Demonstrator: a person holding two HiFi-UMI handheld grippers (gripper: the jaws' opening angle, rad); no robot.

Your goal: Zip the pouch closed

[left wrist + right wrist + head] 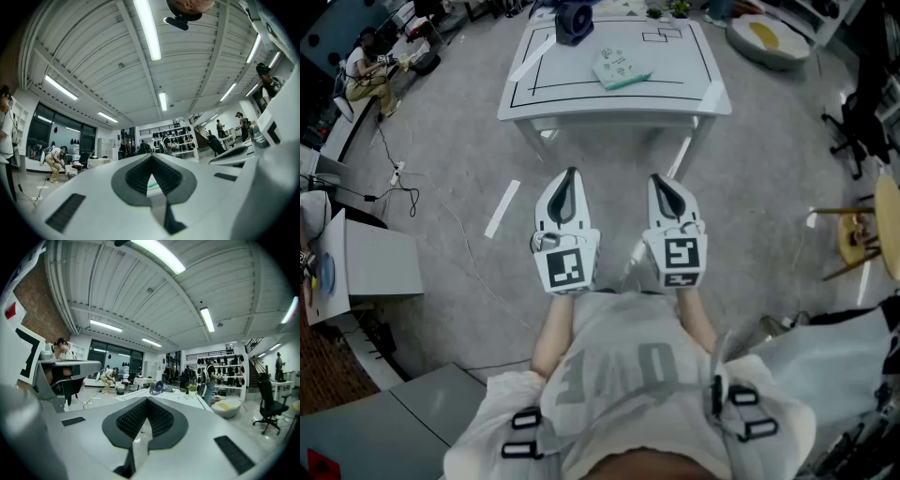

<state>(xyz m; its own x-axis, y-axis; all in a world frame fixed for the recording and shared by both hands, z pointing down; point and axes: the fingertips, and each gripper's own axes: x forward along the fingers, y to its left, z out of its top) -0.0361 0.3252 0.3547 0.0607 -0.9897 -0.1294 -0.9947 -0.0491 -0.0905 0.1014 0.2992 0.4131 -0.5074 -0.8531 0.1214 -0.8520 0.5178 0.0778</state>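
Note:
The pouch (621,67), pale green and white, lies flat on the white table (675,94) marked with black lines, far ahead of me. Both grippers hang side by side over the floor, short of the table's near edge. The left gripper (571,174) is shut with nothing in it, and so is the right gripper (661,181). In the left gripper view the shut jaws fill the lower frame, the left gripper (151,157) pointing level into the room. The right gripper (146,400) points at the table (180,398), jaws together. The pouch's zip is too small to make out.
A dark blue fan (574,21) stands at the table's far left. A white bowl-shaped thing with a yellow middle (769,37) lies on the floor beyond. An office chair (862,122) and a wooden stool (862,234) stand right; cables (394,178) and a grey cabinet (380,262) left.

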